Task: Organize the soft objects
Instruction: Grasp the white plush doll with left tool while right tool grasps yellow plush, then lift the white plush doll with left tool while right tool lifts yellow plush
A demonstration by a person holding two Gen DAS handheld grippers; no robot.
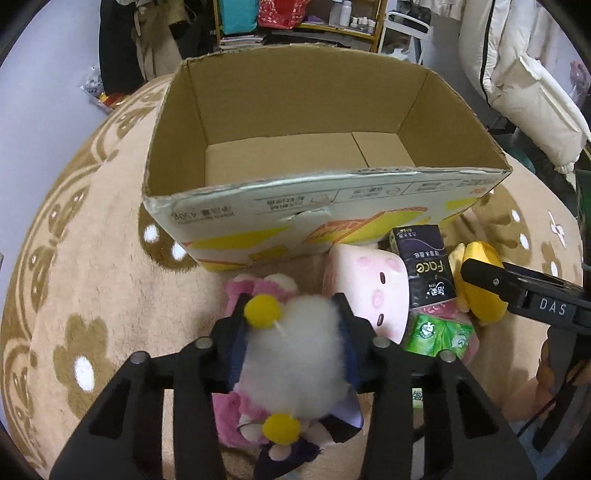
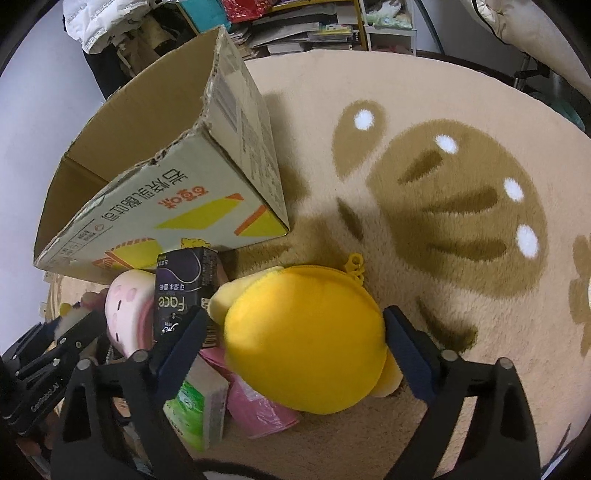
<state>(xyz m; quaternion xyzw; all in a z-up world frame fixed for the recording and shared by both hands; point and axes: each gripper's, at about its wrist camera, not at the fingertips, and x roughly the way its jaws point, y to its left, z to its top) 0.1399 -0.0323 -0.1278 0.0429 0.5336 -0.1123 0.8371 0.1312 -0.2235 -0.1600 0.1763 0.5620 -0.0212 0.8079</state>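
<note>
An open cardboard box [image 1: 321, 122] stands on the rug, empty inside; it also shows in the right wrist view [image 2: 155, 206]. My left gripper [image 1: 293, 310] is shut on a white fluffy doll with yellow pompoms [image 1: 291, 354], held in front of the box. My right gripper [image 2: 295, 321] has its fingers on either side of a yellow plush pouch [image 2: 306, 339], touching its sides; it shows in the left wrist view [image 1: 480, 280] too. A pink pig plush [image 1: 365, 284], a black tissue pack [image 1: 428, 269] and a green tissue pack [image 1: 439, 334] lie between them.
A pink plush [image 1: 229, 413] lies under the doll. A pink bag [image 2: 258, 402] lies under the yellow pouch. The round beige rug [image 1: 92, 258] covers the floor. Shelves with books [image 2: 303, 29] and a white jacket [image 1: 524, 81] stand behind.
</note>
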